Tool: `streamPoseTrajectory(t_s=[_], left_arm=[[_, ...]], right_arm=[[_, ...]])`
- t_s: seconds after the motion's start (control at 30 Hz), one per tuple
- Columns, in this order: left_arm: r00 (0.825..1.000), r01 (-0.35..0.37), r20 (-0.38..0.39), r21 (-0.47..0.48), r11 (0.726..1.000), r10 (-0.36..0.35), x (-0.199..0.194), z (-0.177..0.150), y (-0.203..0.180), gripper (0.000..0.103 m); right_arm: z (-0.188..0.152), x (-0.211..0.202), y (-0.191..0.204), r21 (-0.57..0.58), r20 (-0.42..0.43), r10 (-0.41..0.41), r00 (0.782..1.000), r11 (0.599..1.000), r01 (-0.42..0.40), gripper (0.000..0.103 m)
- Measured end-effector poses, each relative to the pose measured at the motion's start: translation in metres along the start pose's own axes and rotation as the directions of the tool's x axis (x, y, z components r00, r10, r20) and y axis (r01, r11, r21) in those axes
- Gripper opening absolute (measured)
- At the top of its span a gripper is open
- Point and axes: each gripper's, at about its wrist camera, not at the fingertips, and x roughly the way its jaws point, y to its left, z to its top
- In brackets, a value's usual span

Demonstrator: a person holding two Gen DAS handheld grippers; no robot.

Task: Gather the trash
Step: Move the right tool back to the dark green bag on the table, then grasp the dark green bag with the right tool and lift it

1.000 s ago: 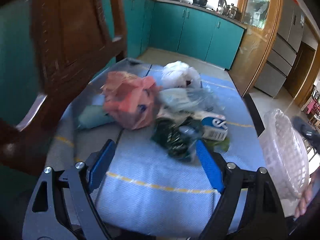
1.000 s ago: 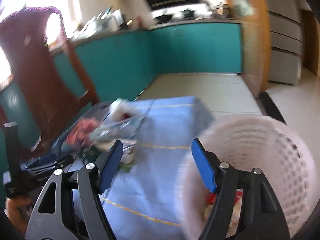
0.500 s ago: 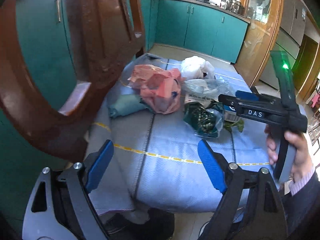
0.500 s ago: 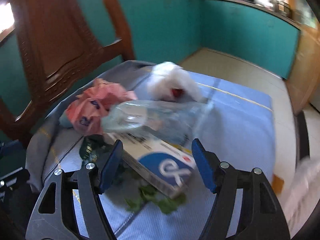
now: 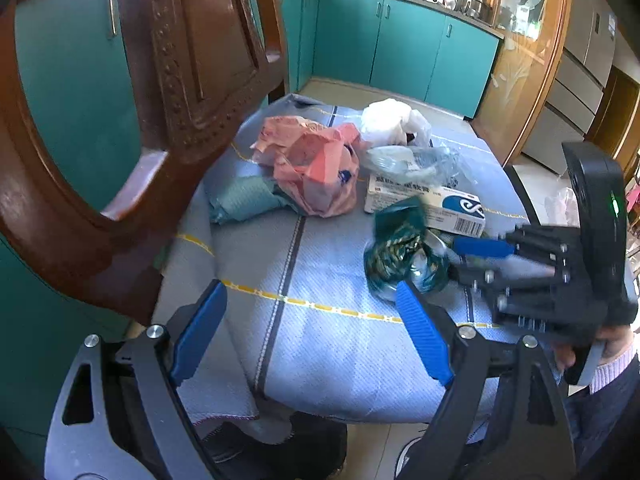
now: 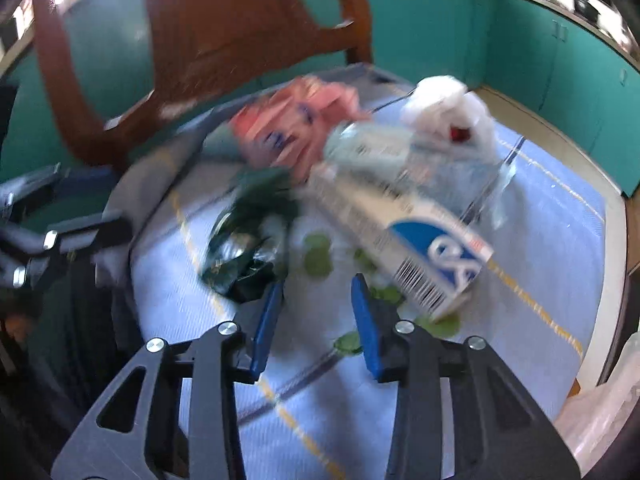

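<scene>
A trash pile lies on the blue-clothed table point(image 5: 320, 340): a pink plastic bag point(image 5: 316, 168), a white bag point(image 5: 390, 120), a clear bag point(image 5: 416, 160), a white-and-blue box point(image 5: 436, 204) and a dark green wrapper point(image 5: 400, 252). My left gripper point(image 5: 308, 292) hangs open over the table's near edge, with nothing in it. My right gripper point(image 6: 317, 284) is low at the pile with its jaws closing. Its left finger is beside the dark green wrapper point(image 6: 244, 248), and only cloth and green leaf bits point(image 6: 318, 258) lie between the pads. The box point(image 6: 424, 252) lies just beyond its right finger.
A carved wooden chair point(image 5: 180, 80) stands close at the table's left. A teal cloth point(image 5: 244, 200) lies beside the pink bag. Teal cabinets point(image 5: 400, 40) line the back wall. Pale plastic point(image 6: 600, 400) shows at the right wrist view's lower right. Shoes point(image 5: 280, 448) show under the table.
My right gripper swung from the white basket to the trash pile, sank toward the cloth and narrowed its jaws. The left gripper's view drew back a little from the pile.
</scene>
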Motion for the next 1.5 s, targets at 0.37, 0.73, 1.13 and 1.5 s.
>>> streamPoseTrajectory(t_s=[0.37, 0.73, 1.13, 1.5], left_arm=[[1.0, -0.005, 0.017, 0.035, 0.999, 0.004, -0.012, -0.001, -0.009, 0.088], [1.0, -0.005, 0.001, 0.033, 0.999, 0.005, -0.008, -0.005, -0.009, 0.088], [1.0, 0.014, -0.021, 0.037, 0.999, -0.013, 0.002, -0.009, -0.015, 0.088], [0.999, 0.004, -0.039, 0.04, 0.999, -0.002, 0.009, -0.013, -0.013, 0.088]], right_arm=[[0.021, 0.005, -0.008, 0.085, 0.077, -0.09, 0.993, 0.993, 0.083, 0.066], [0.013, 0.015, 0.001, 0.03, 0.039, -0.025, 0.999, 0.999, 0.023, 0.016], [-0.004, -0.046, -0.013, 0.044, 0.126, 0.084, 0.989, 0.995, -0.09, 0.001], [0.031, -0.011, 0.008, 0.079, 0.164, -0.061, 0.985, 0.996, 0.048, 0.065]])
